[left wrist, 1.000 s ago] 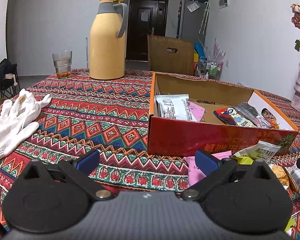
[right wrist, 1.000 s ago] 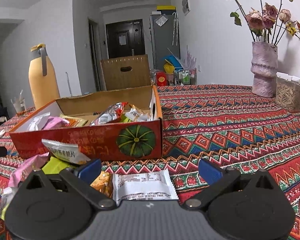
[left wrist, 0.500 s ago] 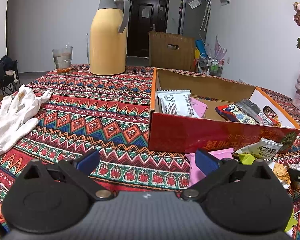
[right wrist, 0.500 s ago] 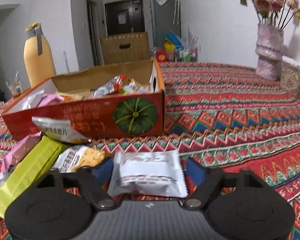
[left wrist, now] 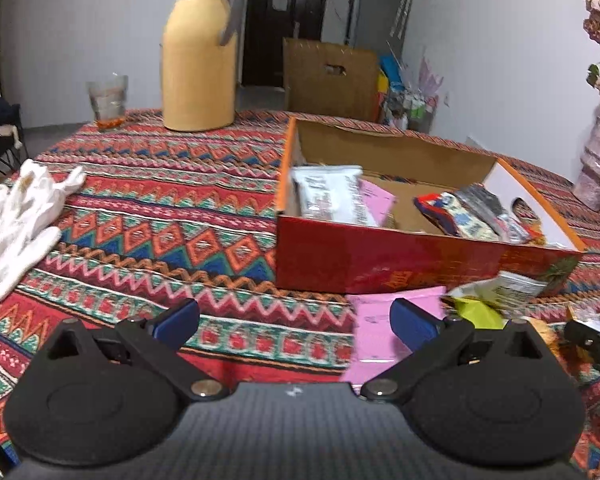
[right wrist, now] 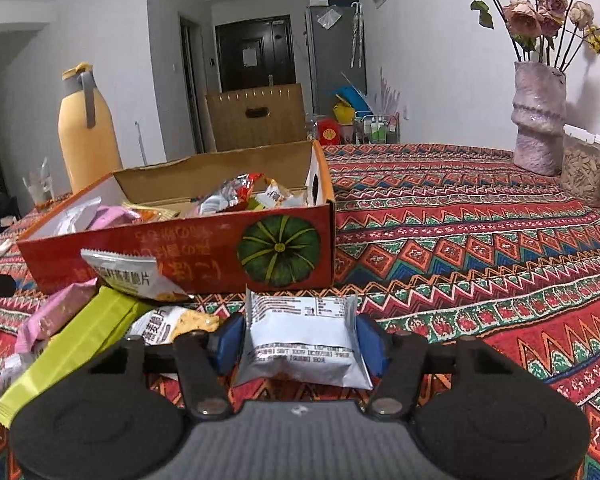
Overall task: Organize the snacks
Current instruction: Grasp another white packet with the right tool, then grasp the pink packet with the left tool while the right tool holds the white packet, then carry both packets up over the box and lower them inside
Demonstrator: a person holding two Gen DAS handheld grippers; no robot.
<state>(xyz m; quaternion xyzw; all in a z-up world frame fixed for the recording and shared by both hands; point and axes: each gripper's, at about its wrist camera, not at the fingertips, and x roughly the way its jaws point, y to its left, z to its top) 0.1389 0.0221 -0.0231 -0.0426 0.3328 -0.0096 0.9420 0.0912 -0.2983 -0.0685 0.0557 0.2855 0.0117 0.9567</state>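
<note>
- While the right gripper [right wrist: 300,338] is clamped on a white snack packet [right wrist: 303,342], its two blue pads press the packet's left and right sides, and the packet sits just in front of the red cardboard box [right wrist: 204,250].
- The packet's long axis runs side to side across the jaws; its printed face tilts up toward the camera and its far crimped edge points at the box's front wall, near the green pumpkin print [right wrist: 279,250].
- To the right of the packet and box, the patterned tablecloth [right wrist: 480,240] lies bare up to a pink vase [right wrist: 538,120] and a clear container of seeds [right wrist: 590,176] at the far right.
- To the left the space is crowded: a yellow-green bar packet [right wrist: 72,340], a pink packet [right wrist: 56,312], an orange-printed cracker packet [right wrist: 172,322] and a white crisps packet [right wrist: 128,276] leaning on the box front.
- The box is open at the top, with snack packets piled in both ends; its front rim stands higher than the held packet.
- The left gripper [left wrist: 294,318] is spread wide and holds nothing, low over the cloth near the box's left front corner [left wrist: 280,256].
- A pink packet [left wrist: 374,328] lies flat beside its right pad.
- Left of the box there is open cloth, with white gloves [left wrist: 16,216] at the table's left edge, and a yellow thermos [left wrist: 200,52] and a glass [left wrist: 108,100] at the far edge.
</note>
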